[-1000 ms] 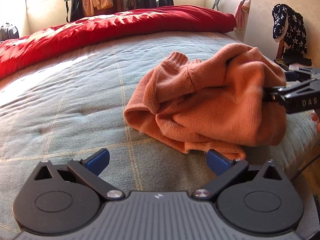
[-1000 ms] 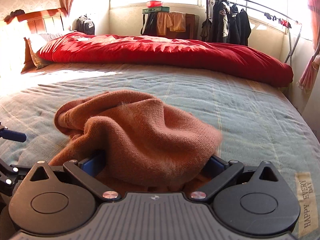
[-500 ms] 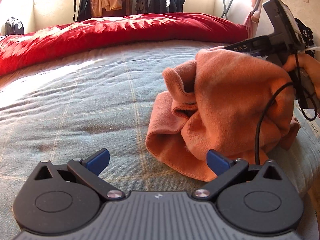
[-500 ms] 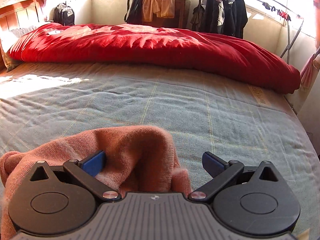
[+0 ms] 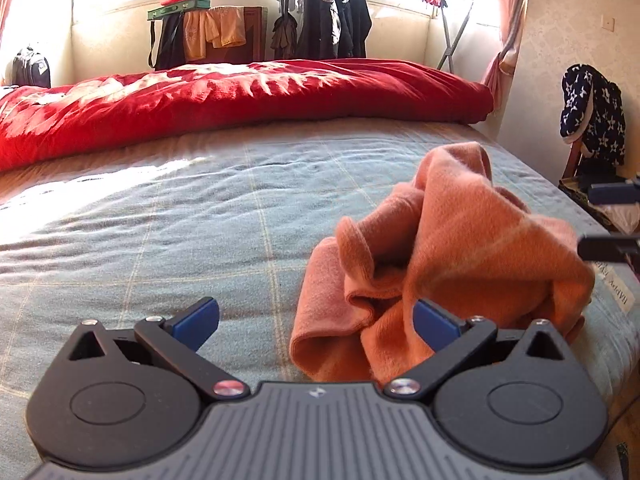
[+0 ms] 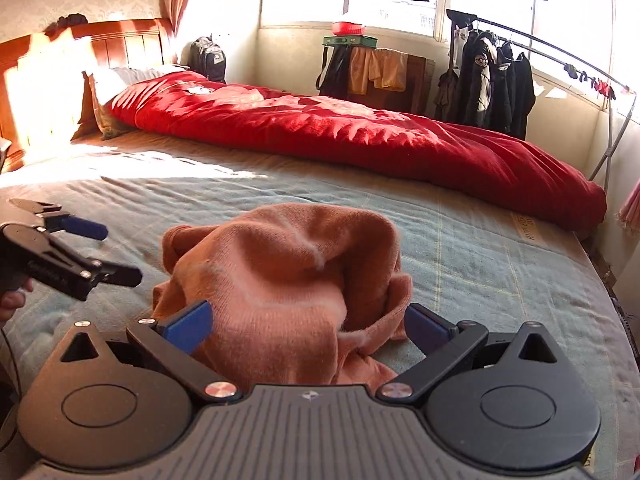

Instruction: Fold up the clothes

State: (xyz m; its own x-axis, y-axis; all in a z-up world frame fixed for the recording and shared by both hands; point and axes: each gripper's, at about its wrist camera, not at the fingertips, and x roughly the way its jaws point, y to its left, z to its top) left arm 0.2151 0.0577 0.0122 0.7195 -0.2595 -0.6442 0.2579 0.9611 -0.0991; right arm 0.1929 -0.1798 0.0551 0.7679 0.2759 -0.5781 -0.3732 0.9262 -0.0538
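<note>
An orange knit sweater [image 5: 452, 256] lies crumpled in a heap on the grey-green bedspread [image 5: 180, 232], near the bed's right edge. It also shows in the right wrist view [image 6: 288, 280], just in front of the jaws. My left gripper [image 5: 316, 320] is open and empty, just short of the heap's near left edge. My right gripper [image 6: 308, 326] is open, with the sweater's near fold lying between its blue pads [image 6: 188, 326] but not pinched. The left gripper also shows in the right wrist view [image 6: 100, 252], left of the sweater.
A red duvet [image 5: 240, 96] lies rolled along the far side of the bed. A wooden headboard [image 6: 72, 64] stands at far left. A clothes rack with dark jackets [image 6: 492, 76] stands by the window. A chair with a star-patterned garment [image 5: 592, 116] stands beyond the bed's right edge.
The right gripper, which had lifted part of the sweater, has let it drop and pulled back. The sweater has settled into a heap. The left gripper stayed open and shifted closer.
</note>
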